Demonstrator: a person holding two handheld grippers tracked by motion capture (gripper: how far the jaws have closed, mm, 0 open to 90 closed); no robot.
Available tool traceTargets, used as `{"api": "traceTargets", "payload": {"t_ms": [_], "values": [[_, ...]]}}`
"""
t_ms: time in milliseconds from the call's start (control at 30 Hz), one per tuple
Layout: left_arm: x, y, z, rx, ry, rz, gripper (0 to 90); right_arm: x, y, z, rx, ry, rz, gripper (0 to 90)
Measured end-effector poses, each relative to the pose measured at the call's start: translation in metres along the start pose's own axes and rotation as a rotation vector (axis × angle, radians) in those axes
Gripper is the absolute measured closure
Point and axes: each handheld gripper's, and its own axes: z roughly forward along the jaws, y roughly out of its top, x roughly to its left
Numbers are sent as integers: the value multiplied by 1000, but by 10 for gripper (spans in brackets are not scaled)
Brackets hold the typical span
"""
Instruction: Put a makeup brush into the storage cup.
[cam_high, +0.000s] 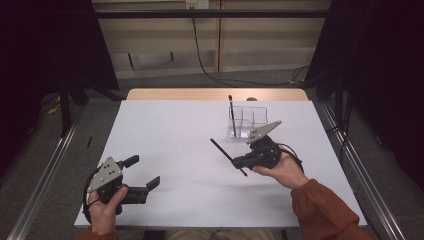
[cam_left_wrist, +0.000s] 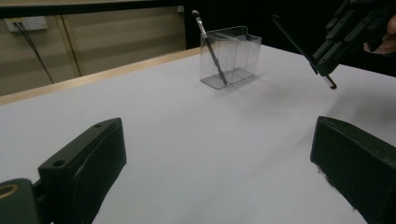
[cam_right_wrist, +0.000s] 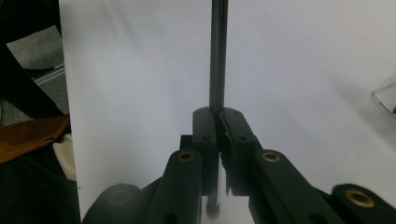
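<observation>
A clear plastic organiser stands on the white table at the back, right of centre. A thin black pen leans upright in its left compartment. My right gripper is in front of the organiser, shut on a second thin black pen. That pen is held above the table and sticks out past both sides of the jaws. My left gripper rests near the front left, jaws wide open with nothing between them.
A wooden strip edges the table's far side. Metal rails run along the floor on both sides, and a cable trails behind the table. An orange sleeve comes in at the bottom right.
</observation>
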Motion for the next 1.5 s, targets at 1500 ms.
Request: {"api": "traceTargets", "payload": {"t_ms": [1500], "values": [[-16,38,47,138,-225,116,29,22,34,29,360,68,-194,848]]}}
